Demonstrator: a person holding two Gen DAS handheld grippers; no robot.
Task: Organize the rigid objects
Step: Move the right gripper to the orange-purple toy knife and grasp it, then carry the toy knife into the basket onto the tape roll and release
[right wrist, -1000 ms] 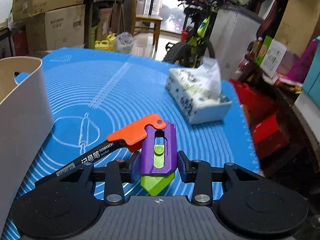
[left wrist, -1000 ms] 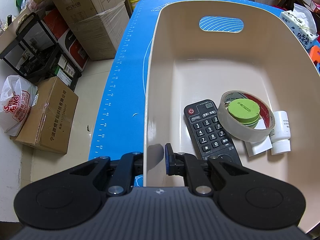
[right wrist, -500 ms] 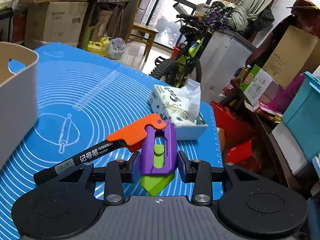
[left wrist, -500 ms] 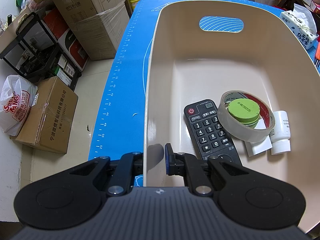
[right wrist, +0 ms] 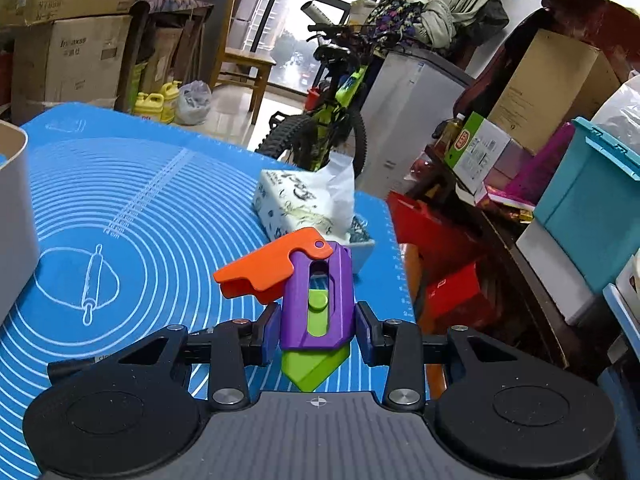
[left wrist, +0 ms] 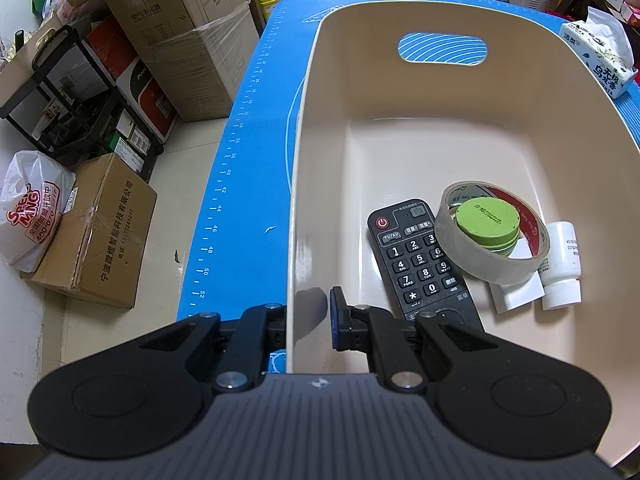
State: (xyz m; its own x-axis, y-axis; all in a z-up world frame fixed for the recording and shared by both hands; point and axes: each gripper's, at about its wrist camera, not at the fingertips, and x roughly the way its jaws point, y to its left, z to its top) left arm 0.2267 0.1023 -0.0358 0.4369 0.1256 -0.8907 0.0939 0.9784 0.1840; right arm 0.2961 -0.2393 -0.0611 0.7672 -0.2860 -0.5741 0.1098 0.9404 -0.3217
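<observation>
- Fingers of the right gripper (right wrist: 316, 330) are clenched on a plastic toy (right wrist: 318, 300). The two blue pads press the flat sides of its purple body, one on each side.
- Its green pointed end hangs down toward the camera, and its orange flap stands up and to the left. The toy is lifted above the blue mat (right wrist: 160, 208) and touches nothing else.
- I judge that the toy is light, stiff and a little smooth. The purple body is the good place to hold it, because the sides are flat and parallel. The orange flap turns on a pin, so it can swing if something knocks it.
- Just behind the left finger of this gripper, the end of a black marker (right wrist: 80, 361) lies on the mat.
- Farther on the mat stands a tissue box (right wrist: 296, 200), and at the left edge I see a part of the cream basket.
- Fingers of the left gripper (left wrist: 308, 320) are clamped on the near wall of the basket (left wrist: 298, 200), one outside and one inside. This holds the basket steady.
- Inside, near the gripper, lies a black remote (left wrist: 420, 260). Beside it is a roll of tape (left wrist: 492, 232) with a green lid (left wrist: 486, 220) in its middle, then a white bottle (left wrist: 562, 264).
- The far half of the basket floor is free, so I think the toy can go there.
</observation>
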